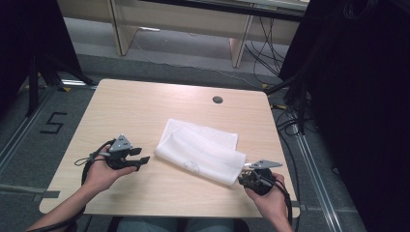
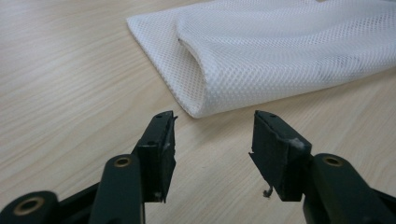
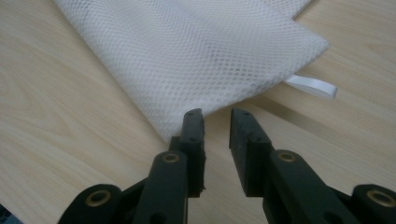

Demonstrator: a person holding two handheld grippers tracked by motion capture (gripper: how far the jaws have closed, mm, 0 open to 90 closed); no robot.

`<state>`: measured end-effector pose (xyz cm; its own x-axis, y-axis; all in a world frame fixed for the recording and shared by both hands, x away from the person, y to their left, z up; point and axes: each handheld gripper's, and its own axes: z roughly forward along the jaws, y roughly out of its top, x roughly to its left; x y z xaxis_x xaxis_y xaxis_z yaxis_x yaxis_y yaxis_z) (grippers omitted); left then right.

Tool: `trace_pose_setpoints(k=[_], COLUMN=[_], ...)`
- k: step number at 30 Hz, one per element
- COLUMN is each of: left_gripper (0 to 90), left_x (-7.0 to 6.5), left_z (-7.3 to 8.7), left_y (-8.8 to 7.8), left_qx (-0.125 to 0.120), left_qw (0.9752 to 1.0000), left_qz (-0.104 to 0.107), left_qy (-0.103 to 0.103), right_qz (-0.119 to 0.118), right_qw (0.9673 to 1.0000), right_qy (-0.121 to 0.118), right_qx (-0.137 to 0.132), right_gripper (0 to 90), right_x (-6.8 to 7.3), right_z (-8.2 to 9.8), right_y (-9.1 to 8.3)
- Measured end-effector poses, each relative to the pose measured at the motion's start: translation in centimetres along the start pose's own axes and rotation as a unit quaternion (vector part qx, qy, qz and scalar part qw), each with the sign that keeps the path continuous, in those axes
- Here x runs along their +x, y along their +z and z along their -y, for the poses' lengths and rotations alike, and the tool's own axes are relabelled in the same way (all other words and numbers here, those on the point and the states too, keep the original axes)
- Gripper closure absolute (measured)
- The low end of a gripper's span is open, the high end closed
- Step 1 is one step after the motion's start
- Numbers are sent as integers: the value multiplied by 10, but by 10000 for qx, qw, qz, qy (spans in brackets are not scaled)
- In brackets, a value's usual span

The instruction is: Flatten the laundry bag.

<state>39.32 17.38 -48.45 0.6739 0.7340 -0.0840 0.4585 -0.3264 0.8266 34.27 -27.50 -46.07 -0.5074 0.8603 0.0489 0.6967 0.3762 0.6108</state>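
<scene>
A folded white mesh bag [image 1: 200, 150] lies in the middle of the wooden table [image 1: 140, 104]. My left gripper [image 1: 140, 157] rests in a hand just left of the bag, its jaws wide apart and pointing at the bag's left edge. In the left gripper view the left gripper [image 2: 215, 126] holds nothing, and the bag's folded corner [image 2: 205, 79] lies a little beyond the tips. My right gripper [image 1: 244, 170] sits at the bag's near right corner. In the right gripper view the right gripper [image 3: 217, 116] stands narrowly open, the mesh bag [image 3: 196, 46] just past its tips and nothing between the pads. A white ribbon loop [image 3: 312, 86] sticks out from under the bag.
A round cable hole [image 1: 217, 99] sits near the table's far edge. Bare tabletop lies left of and behind the bag. Beyond the table are the floor, loose cables [image 1: 290, 121], dark stands and a taped "5" [image 1: 53, 123].
</scene>
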Motion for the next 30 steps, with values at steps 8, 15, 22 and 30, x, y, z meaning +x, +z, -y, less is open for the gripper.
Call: trace_pose_setpoints(k=[8,15,22,30], left_gripper=[763,858,877,882], left_x=[-1,5,15,16], left_z=[-4,-7,-16,-27], left_y=[3,4,7,31], left_qx=[194,256,229,474], left_qw=[9992,9991,9992,9982], left_qz=[-142,-260,-305,-242], left_qy=[325,202,83,284], right_qz=[-11,38,125,177], right_qw=[9999,9993,9988,9976], right_qy=[67,337,313,434], right_qx=[120,130,364,511], right_gripper=[874,900,900,900], right_x=[0,3,4,-3], right_z=[0,-2,-6,-5], right_y=[2,7,9,13])
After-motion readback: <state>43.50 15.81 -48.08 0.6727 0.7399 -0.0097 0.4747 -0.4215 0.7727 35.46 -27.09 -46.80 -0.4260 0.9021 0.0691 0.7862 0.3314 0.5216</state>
